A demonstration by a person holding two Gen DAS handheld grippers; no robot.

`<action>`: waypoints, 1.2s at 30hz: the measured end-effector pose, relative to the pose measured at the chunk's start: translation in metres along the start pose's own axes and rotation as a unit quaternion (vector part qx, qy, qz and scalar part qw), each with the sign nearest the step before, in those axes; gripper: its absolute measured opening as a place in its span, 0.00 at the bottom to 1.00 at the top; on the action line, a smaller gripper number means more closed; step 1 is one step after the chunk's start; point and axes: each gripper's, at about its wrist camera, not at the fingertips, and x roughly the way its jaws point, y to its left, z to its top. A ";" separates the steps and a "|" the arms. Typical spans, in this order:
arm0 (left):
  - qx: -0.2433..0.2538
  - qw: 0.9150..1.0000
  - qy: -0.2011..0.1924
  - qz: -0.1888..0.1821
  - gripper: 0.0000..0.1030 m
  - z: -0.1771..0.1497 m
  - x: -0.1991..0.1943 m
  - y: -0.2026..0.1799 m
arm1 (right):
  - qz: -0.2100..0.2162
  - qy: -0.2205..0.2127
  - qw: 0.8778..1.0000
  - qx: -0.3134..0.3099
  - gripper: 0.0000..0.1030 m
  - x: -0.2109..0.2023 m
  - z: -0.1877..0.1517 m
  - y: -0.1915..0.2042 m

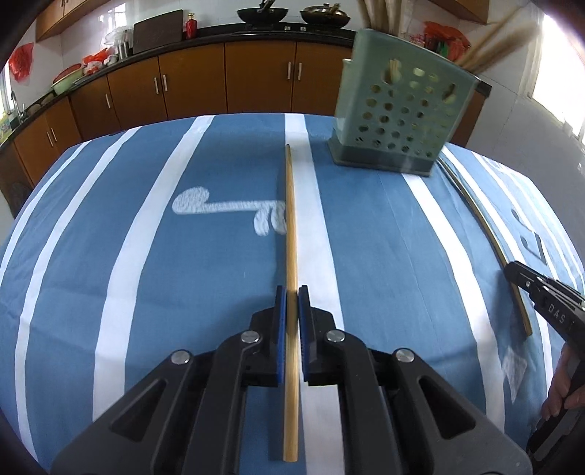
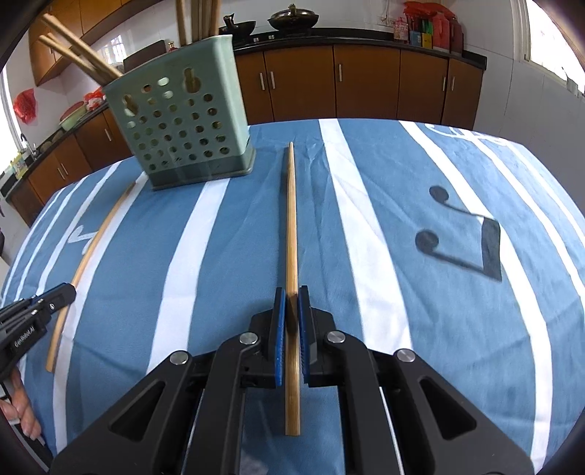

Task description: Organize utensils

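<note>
A green perforated utensil holder [image 1: 400, 113] stands on the far part of the blue striped tablecloth, with several wooden chopsticks [image 1: 493, 44] sticking out of its top; it also shows in the right wrist view [image 2: 182, 120]. My left gripper [image 1: 291, 292] is shut on a wooden chopstick [image 1: 290, 226] that points away along the cloth. My right gripper [image 2: 291, 292] is shut on a second wooden chopstick [image 2: 291, 219], also pointing away. Each gripper shows in the other's view: the right gripper [image 1: 512, 268] at the right edge, the left gripper [image 2: 69, 290] at the left edge.
The table [image 1: 109, 226] carries a blue cloth with white stripes and music-note prints [image 2: 471, 234]. Behind it runs a kitchen counter with brown cabinets [image 1: 190, 84], woks [image 1: 261, 14] and boxes [image 2: 427, 31]. A window [image 1: 563, 69] is at the right.
</note>
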 end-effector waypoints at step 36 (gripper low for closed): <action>-0.026 0.999 -0.015 -0.015 0.23 0.012 0.010 0.013 | 0.006 0.004 1.000 -0.022 0.08 0.018 0.021 -0.009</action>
